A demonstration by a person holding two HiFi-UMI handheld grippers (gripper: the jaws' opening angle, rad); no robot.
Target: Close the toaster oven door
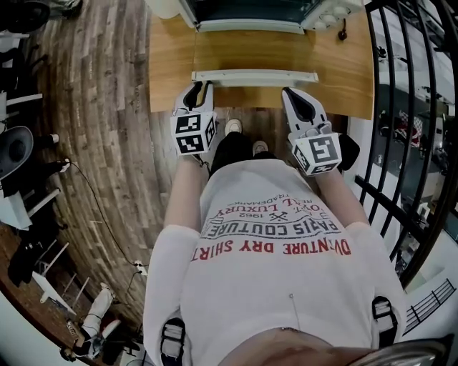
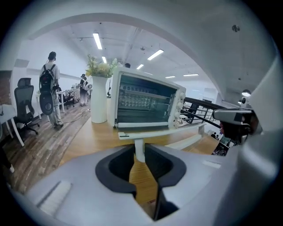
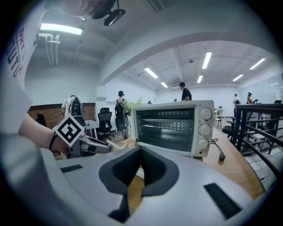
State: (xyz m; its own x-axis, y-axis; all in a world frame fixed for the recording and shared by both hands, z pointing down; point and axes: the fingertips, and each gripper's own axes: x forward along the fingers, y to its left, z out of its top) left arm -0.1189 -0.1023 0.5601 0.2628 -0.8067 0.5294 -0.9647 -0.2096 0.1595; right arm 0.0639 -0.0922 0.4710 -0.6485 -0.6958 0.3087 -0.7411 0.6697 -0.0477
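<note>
A camera on the person's head looks steeply down past the shirt front, taking in the wooden table (image 1: 172, 64) and, at the frame's top edge, the toaster oven (image 1: 247, 8). The camera riding the left gripper (image 2: 140, 155) sits low at the table's edge and faces the oven's front from close by, the door handle (image 2: 139, 148) right at its jaw tips. The one on the right gripper (image 3: 140, 150) looks in from the right, slightly farther back, and catches the left gripper's marker cube. All three views share the oven and the tabletop.
</note>
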